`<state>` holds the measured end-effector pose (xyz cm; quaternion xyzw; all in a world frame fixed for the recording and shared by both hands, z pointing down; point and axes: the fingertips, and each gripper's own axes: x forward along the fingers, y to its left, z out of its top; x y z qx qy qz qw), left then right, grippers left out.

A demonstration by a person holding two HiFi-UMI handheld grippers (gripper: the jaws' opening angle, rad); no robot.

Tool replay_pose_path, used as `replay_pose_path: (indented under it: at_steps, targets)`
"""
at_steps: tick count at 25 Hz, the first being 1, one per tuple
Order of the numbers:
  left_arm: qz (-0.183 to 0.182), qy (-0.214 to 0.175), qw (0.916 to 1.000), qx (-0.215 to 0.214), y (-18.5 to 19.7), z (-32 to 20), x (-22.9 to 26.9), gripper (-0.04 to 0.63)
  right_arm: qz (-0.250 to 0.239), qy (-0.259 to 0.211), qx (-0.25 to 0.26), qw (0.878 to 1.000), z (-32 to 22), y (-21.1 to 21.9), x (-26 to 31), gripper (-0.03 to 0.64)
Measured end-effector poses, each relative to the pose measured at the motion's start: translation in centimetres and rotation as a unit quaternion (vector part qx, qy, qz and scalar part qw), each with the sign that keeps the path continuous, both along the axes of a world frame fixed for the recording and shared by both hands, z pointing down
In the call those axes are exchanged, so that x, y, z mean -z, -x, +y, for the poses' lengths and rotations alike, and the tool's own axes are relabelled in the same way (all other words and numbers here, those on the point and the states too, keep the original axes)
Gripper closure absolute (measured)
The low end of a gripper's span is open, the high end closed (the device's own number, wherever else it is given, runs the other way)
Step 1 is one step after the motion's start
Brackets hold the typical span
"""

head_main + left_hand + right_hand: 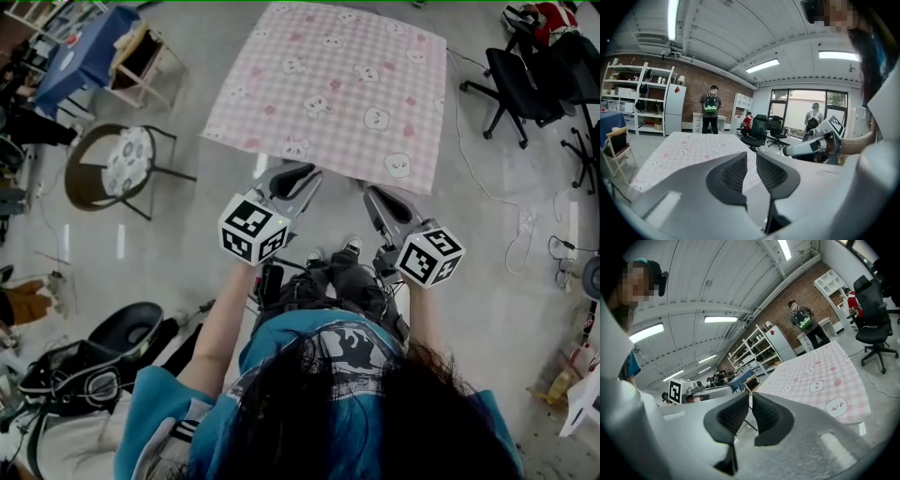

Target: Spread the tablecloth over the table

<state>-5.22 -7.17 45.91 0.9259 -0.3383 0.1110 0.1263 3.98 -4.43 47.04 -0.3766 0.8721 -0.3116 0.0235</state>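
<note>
The pink checked tablecloth (328,84) with bear prints lies flat over the table ahead of me, its near edge hanging just beyond both grippers. It also shows in the left gripper view (689,150) and the right gripper view (820,376). My left gripper (298,175) hovers short of the near edge; its jaws (751,159) stand a narrow gap apart with nothing between them. My right gripper (375,194) hangs beside it, also short of the cloth, its pads almost together (751,399) and empty. Neither gripper touches the cloth.
A round-seat chair (117,169) stands to the left of the table. A blue-covered table (84,52) and a wooden chair (141,61) are at the far left. Black office chairs (516,80) and floor cables (525,234) are on the right. People (711,110) stand beyond the table.
</note>
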Motion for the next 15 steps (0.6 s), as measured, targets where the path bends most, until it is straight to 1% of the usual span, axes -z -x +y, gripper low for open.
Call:
replay_pose_path:
  at_steps: [2, 4, 8, 11, 15]
  targets:
    - [0.007, -0.001, 0.9999, -0.007, 0.5, 0.6, -0.4, 0.533, 0.011, -0.010, -0.004, 1.000, 0.9, 0.4, 0.3, 0.598]
    - [0.012, 0.002, 0.9998, -0.014, 0.9, 1.2, -0.8, 0.551, 0.021, -0.019, -0.003, 1.000, 1.7, 0.7, 0.6, 0.614]
    - [0.012, -0.001, 0.9998, -0.017, 1.6, 2.2, -1.0, 0.580, 0.037, -0.029, 0.003, 0.999, 3.5, 1.0, 0.8, 0.614]
    - [0.010, 0.002, 0.9996, -0.027, 2.0, 3.2, -1.4, 0.581, 0.041, -0.035, 0.002, 0.999, 4.7, 1.3, 0.7, 0.614]
    - [0.012, 0.007, 0.9993, -0.035, 2.8, 4.0, -1.6, 0.581, 0.032, -0.039, 0.005, 0.999, 5.4, 1.9, 0.5, 0.614]
